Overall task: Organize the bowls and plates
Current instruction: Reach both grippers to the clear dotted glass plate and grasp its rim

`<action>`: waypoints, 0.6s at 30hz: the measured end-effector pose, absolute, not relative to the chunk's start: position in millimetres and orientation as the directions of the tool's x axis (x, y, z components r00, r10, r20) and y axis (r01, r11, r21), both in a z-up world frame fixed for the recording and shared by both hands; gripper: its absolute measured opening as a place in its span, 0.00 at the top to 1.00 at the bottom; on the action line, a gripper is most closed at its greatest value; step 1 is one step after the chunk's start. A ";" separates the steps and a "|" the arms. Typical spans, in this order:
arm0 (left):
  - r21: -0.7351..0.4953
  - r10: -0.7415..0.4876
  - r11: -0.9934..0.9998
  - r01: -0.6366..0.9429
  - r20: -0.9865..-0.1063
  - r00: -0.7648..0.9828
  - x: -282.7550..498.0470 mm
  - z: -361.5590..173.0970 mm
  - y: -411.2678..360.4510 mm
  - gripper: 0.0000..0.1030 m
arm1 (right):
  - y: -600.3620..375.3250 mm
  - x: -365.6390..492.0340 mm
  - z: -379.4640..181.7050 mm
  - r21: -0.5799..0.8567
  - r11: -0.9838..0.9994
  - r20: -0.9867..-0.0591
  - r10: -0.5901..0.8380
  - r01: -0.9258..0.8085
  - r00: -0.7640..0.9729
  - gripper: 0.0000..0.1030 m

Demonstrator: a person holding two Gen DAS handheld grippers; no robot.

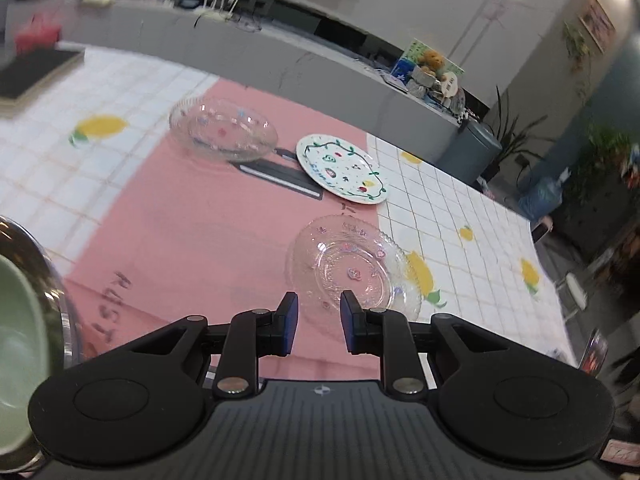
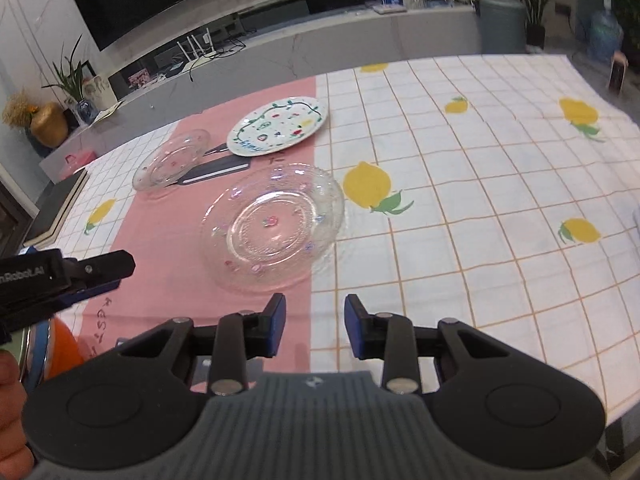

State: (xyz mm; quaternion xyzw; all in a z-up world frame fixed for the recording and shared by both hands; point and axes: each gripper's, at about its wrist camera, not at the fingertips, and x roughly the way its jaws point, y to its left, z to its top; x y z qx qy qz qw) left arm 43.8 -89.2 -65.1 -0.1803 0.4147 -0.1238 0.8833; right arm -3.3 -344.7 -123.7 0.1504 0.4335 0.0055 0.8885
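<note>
A clear glass plate [image 1: 352, 268] [image 2: 276, 228] with small flower marks lies flat on the pink cloth, just ahead of both grippers. Behind it a white painted plate [image 1: 342, 168] [image 2: 278, 126] and a second clear glass plate [image 1: 222, 130] [image 2: 172, 160] rest tilted on a black rack [image 1: 280, 174] [image 2: 216, 170]. At the left edge a green bowl [image 1: 16, 340] sits inside a metal bowl [image 1: 52, 280]. My left gripper [image 1: 319, 320] [image 2: 100, 272] stands open and empty at the near rim of the flat glass plate. My right gripper [image 2: 316, 326] is open and empty too, just short of that rim.
The table carries a white checked cloth with lemons [image 2: 480, 200] and a pink cloth [image 1: 180, 240]. A dark tray [image 1: 32, 72] lies at the far left. A hand [image 2: 8, 400] and an orange object [image 2: 64, 344] show at the lower left. A grey counter [image 2: 360, 36] runs behind the table.
</note>
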 end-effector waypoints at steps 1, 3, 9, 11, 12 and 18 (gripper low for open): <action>-0.416 -0.362 0.907 0.067 -0.689 0.628 47.6 -67.5 -90.0 0.74 | -347.7 1.0 -125.7 0.273 0.954 -0.769 0.141 0.121 0.623 0.68; -0.409 -0.349 0.911 0.053 -0.694 0.630 55.8 -73.5 -93.2 0.74 | -353.9 11.2 -129.2 0.285 0.950 -0.770 0.149 0.126 0.621 0.68; -0.434 -0.329 0.901 0.003 -0.678 0.657 78.8 -85.1 -98.1 0.53 | -363.7 47.7 -138.0 0.350 0.926 -0.759 0.193 0.140 0.622 0.70; -0.426 -0.314 0.905 -0.012 -0.686 0.656 86.7 -89.6 -99.0 0.51 | -365.9 58.7 -142.3 0.366 0.918 -0.760 0.201 0.151 0.618 0.70; -0.428 -0.311 0.903 -0.024 -0.692 0.651 91.3 -92.6 -99.0 0.51 | -367.2 63.6 -144.8 0.372 0.915 -0.761 0.205 0.155 0.615 0.70; -0.440 -0.316 0.897 -0.043 -0.707 0.632 109.7 -109.4 -101.0 0.50 | -373.9 86.9 -157.3 0.413 0.891 -0.770 0.231 0.189 0.595 0.70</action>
